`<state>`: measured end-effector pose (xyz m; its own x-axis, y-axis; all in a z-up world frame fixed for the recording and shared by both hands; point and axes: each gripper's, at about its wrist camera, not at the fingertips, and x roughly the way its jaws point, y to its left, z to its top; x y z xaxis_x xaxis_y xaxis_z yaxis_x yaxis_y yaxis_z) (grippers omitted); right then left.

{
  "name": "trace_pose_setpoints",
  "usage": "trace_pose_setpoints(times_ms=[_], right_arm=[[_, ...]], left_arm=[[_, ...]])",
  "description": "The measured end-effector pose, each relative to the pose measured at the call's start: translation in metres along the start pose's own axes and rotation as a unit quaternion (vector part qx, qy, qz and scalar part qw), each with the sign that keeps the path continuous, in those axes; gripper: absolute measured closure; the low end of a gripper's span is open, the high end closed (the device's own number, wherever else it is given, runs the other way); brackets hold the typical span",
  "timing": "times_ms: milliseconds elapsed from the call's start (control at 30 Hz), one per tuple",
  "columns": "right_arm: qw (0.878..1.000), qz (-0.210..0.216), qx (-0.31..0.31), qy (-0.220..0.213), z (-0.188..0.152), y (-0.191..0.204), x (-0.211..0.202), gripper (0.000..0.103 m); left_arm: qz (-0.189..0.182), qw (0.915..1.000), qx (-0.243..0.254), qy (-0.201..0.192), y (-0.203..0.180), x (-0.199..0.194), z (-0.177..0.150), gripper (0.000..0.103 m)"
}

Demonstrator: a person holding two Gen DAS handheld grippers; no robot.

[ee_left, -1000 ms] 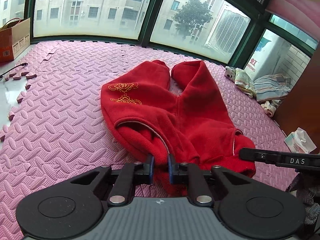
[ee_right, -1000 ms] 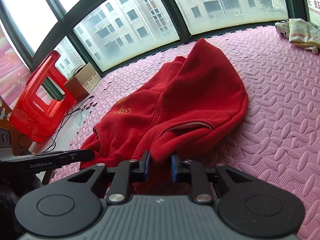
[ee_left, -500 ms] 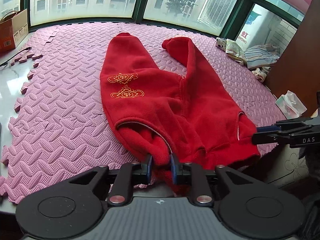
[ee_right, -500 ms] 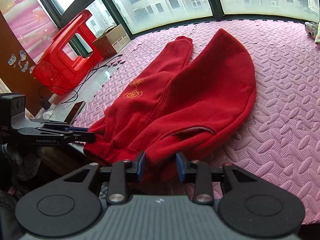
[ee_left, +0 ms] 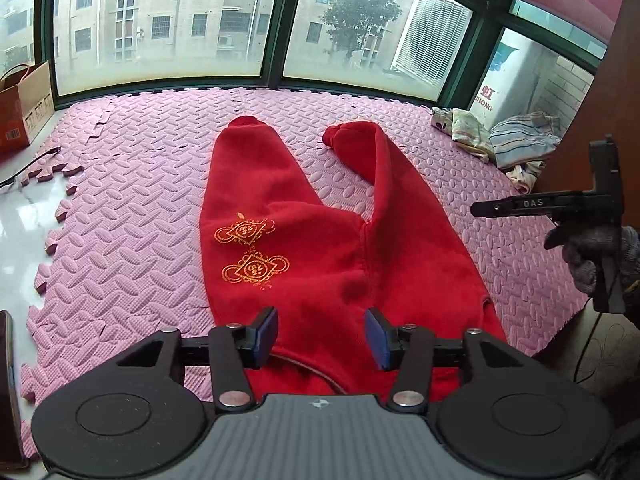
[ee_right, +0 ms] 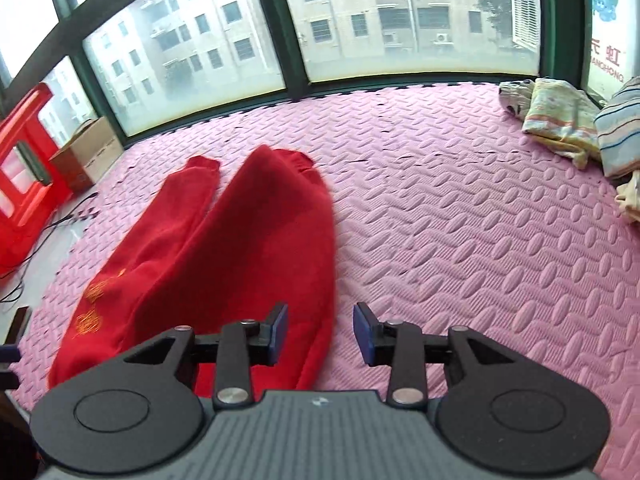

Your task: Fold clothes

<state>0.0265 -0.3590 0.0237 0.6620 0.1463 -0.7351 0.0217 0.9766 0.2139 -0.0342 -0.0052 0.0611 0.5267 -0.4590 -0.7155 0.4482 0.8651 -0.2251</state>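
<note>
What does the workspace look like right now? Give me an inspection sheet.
Surface: pink foam mat, edge pieces loose at left.
Job's things: red trousers laid flat, legs apart, pointing to the window.
Clutter: folded clothes pile; cardboard box; red plastic stool.
Grippers: left hand-held gripper opening, above the waistband; right hand-held gripper opening, nothing between its fingers.
Cables: black cable on the floor.
Surroundings: windows, apartment blocks outside.
</note>
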Motion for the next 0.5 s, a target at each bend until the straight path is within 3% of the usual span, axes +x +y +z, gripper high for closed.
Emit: trace_pose_setpoints(times_ms=[33, 267, 367, 500], right_arm=[[1.0, -0.011, 0.008, 0.0, 0.007, -0.005, 0.01, 0.06], [0.998, -0.045, 0.031, 0.008, 0.042, -0.022, 0.071, 0.06], [0.999, -0.033, 0.025, 0.018, 0.051, -0.015, 0.092, 0.06], [0.999, 0.017, -0.016, 0.032, 0.055, 0.013, 0.105, 0.06]], left_arm=[[-0.003, 1.0, 0.003, 0.0, -0.003, 0.006, 0.004, 0.051], [-0.045, 0.9989, 0.016, -0.003, -0.029, 0.05, 0.042, 0.051], [-0.062, 0.9975, 0.032, 0.003, -0.044, 0.069, 0.057, 0.051], [-0.078, 0.996, 0.039, 0.021, -0.055, 0.101, 0.071, 0.051]])
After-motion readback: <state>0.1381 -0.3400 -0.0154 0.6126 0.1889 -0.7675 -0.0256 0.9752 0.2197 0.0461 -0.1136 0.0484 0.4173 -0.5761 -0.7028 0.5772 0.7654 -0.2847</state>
